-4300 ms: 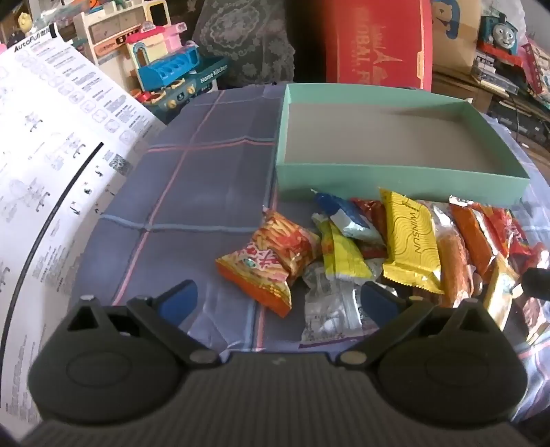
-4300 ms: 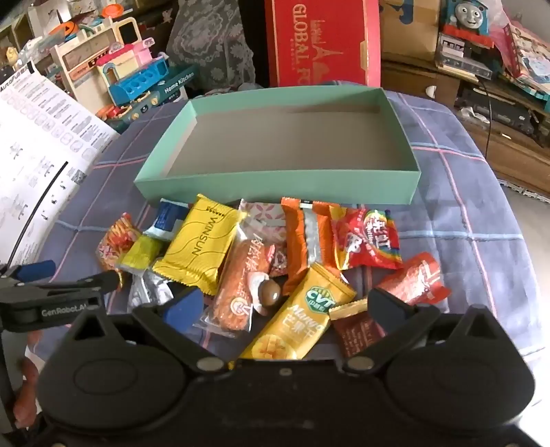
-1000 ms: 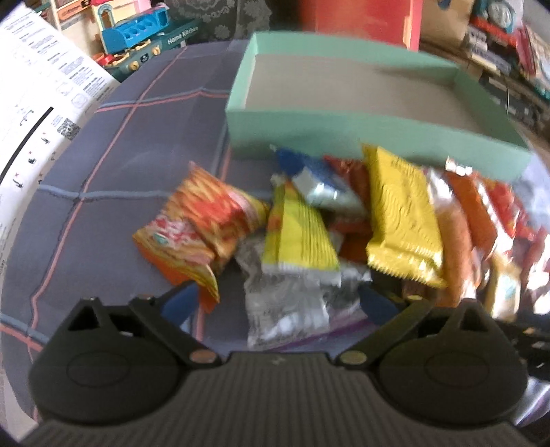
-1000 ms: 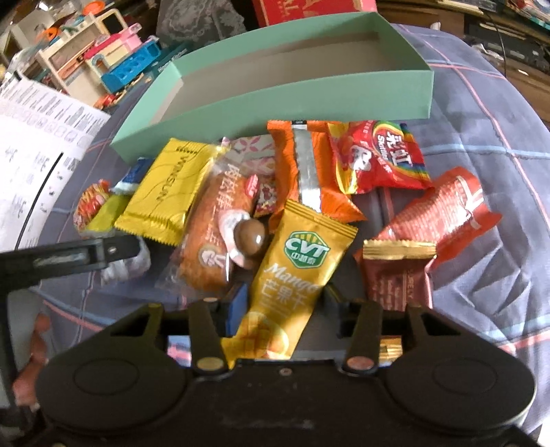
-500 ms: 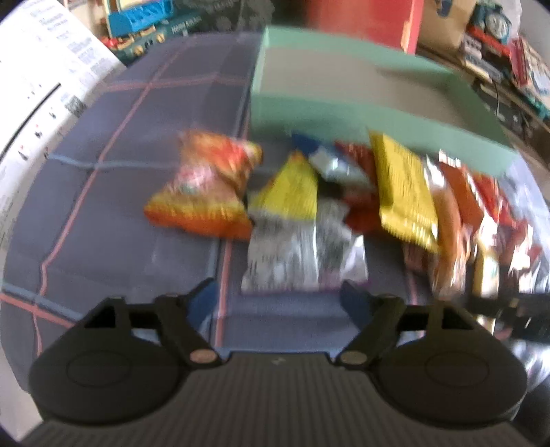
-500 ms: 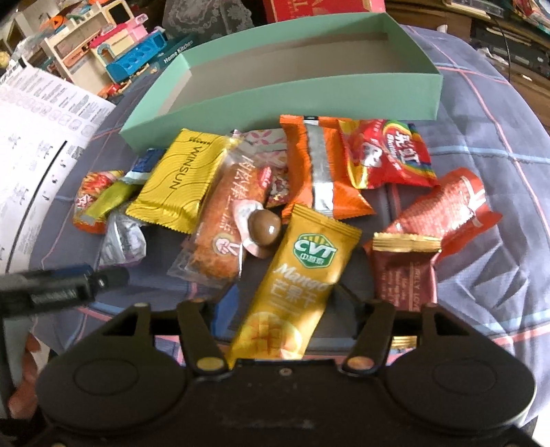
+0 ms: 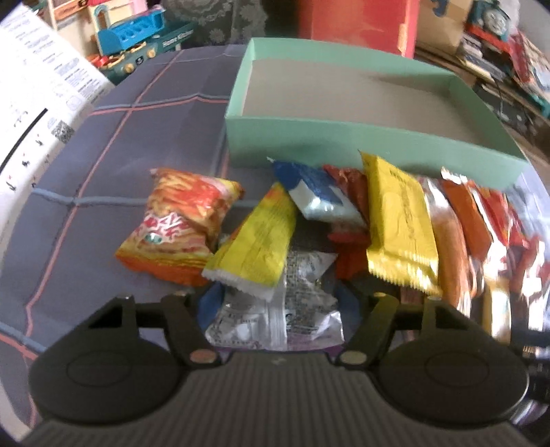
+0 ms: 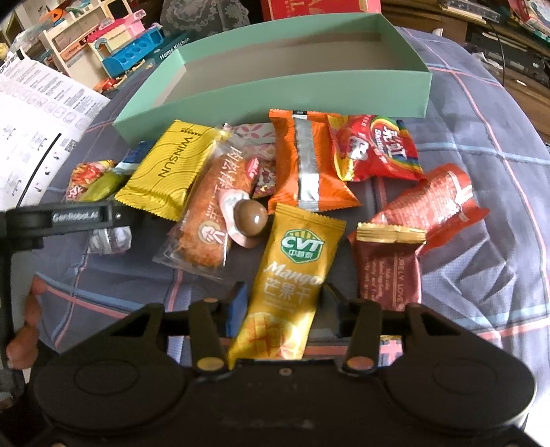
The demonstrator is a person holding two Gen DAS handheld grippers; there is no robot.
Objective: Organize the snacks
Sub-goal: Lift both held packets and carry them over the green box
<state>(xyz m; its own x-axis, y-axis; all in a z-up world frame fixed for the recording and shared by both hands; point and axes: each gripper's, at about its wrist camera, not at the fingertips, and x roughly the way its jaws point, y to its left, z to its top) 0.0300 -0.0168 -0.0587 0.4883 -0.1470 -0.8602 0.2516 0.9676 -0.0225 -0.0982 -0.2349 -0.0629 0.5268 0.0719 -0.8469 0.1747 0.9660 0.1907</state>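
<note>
An empty mint-green box [image 7: 361, 137] [image 8: 275, 93] stands behind a heap of snack packets on the blue checked cloth. My left gripper [image 7: 275, 302] has closed onto the silver clear packet [image 7: 275, 309], with a yellow packet [image 7: 254, 247] lying over its far end. My right gripper [image 8: 280, 302] is shut on the yellow-orange CVT mango packet [image 8: 292, 275]. Beside it lie a dark red packet [image 8: 388, 268], a red rainbow candy bag [image 8: 374, 151], an orange packet [image 8: 306, 165] and a yellow Winsun packet [image 8: 168, 168] [image 7: 398, 220]. The left gripper's body [image 8: 68, 220] shows in the right wrist view.
An orange chip bag [image 7: 178, 227] lies at the heap's left. A white printed sheet [image 7: 31, 113] covers the table's left edge. Toys [image 7: 137, 37] and a red carton [image 7: 350, 24] stand behind the box. Shelves with clutter [image 8: 515, 41] are at the right.
Both grippers moved forward and down onto the heap and narrowed from wide open: the left around the silver packet, the right onto the mango packet.
</note>
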